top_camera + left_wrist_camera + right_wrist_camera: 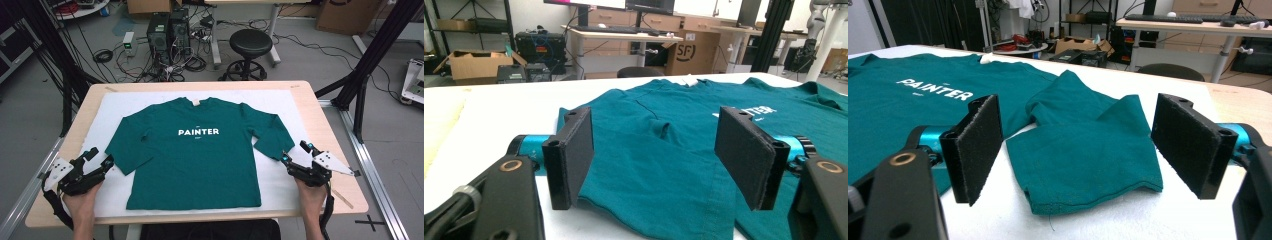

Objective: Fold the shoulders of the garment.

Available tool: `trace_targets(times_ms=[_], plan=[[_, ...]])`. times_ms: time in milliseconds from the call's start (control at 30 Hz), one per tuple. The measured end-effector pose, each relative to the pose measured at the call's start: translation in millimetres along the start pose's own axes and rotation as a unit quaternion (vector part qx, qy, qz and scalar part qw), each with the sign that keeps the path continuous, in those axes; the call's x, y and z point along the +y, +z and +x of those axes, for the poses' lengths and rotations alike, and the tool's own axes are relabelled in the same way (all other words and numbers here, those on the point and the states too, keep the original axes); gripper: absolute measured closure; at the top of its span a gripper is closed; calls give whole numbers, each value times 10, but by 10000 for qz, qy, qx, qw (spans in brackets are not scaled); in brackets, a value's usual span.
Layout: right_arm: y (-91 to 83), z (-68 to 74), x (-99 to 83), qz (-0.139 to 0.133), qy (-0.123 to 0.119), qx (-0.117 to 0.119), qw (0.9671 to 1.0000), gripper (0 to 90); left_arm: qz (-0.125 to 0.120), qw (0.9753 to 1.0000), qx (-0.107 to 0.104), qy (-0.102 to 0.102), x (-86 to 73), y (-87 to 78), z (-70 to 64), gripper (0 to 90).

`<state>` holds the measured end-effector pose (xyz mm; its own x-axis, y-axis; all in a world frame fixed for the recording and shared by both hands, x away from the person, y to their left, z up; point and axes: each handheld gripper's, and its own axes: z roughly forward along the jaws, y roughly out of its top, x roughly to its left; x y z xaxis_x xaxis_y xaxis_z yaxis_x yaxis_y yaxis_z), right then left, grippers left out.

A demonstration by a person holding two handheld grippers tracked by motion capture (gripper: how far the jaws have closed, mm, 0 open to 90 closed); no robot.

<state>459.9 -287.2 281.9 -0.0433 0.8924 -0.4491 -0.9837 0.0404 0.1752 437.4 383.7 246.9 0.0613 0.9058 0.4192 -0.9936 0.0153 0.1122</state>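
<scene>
T-shirt (pixel 192 160) flat, face up, mid bench (pixel 320 107); bare margins both sides. Left claw (pixel 99 158) apart at left sleeve hem; right claw (pixel 296 152) apart at right sleeve hem.

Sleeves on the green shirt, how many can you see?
2: the left sleeve lies by the left tongs, the right sleeve by the right tongs. Both tongs are open.

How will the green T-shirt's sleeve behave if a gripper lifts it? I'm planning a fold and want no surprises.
Probably floppy: the right sleeve already lies creased on the white cloth. Likely light, thin knit, so it should drape from the right gripper. The T-shirt may drag along rather than stay flat.
</scene>
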Motion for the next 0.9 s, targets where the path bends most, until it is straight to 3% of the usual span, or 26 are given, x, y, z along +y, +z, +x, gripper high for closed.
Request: trace_targets(times_ms=[133, 467, 900], plan=[[-1, 0, 0, -17, -20, 13, 10000, 209, 92, 9999, 117, 7, 6, 17, -8, 306], [-1, -8, -1, -13, 22, 24, 10000, 206, 200, 9997, 58, 92, 12, 38, -21, 306], [8, -27, 3, 46, 189, -2, 9998, 204, 638, 9978, 100, 158, 36, 120, -33, 300]])
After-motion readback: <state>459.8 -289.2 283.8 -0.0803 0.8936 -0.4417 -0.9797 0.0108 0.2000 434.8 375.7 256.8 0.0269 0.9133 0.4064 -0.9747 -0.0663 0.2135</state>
